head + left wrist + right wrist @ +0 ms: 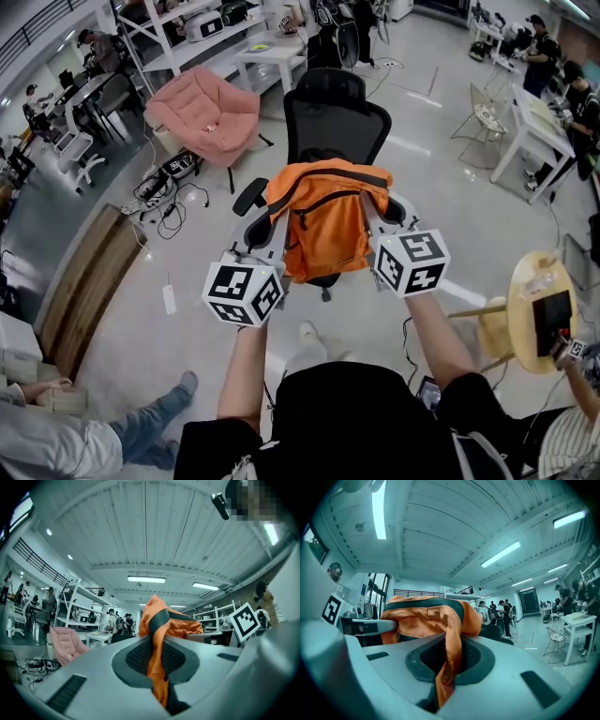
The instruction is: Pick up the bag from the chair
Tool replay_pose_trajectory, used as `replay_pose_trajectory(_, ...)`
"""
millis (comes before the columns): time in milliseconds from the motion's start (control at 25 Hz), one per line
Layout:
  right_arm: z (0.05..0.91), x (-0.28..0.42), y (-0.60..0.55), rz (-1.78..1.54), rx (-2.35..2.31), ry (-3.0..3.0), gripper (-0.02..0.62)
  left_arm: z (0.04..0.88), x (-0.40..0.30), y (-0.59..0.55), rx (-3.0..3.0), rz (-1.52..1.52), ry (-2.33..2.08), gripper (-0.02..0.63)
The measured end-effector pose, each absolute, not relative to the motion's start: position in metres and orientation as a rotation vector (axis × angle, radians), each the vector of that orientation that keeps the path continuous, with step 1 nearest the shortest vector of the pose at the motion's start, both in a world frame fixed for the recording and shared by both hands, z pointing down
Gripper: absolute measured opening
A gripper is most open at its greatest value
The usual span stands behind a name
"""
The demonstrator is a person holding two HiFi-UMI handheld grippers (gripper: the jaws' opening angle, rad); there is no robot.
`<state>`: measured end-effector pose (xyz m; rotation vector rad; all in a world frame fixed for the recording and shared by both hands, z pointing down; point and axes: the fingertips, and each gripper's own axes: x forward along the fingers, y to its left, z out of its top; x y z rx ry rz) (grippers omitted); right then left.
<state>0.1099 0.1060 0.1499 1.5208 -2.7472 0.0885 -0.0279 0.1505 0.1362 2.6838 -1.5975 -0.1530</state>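
An orange backpack (323, 225) with black trim hangs between my two grippers, in front of a black mesh office chair (337, 112). My left gripper (265, 217) is shut on an orange shoulder strap (157, 663), which runs through its jaws up to the bag (176, 623). My right gripper (377, 208) is shut on the other strap (447, 663), with the bag's top (424, 613) just beyond. The bag hides the chair's seat. Each gripper view catches the other gripper's marker cube (244, 619) (332, 609).
A pink padded chair (202, 112) stands at the back left, with cables (159, 187) on the floor near it. A round wooden stool (539, 309) is at my right, white tables (525, 131) beyond. A person's legs (141, 427) stretch at lower left.
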Motion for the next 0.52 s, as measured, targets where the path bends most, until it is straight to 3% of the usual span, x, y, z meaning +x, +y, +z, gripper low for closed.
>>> replay_pose_trajectory(520, 0.1471, 0.1165, 0.105, 0.084, 1.514, -2.754, 0.02, 0.1329, -0.0211, 0.1502, 2.682, -0.163, -1.599, 0.023)
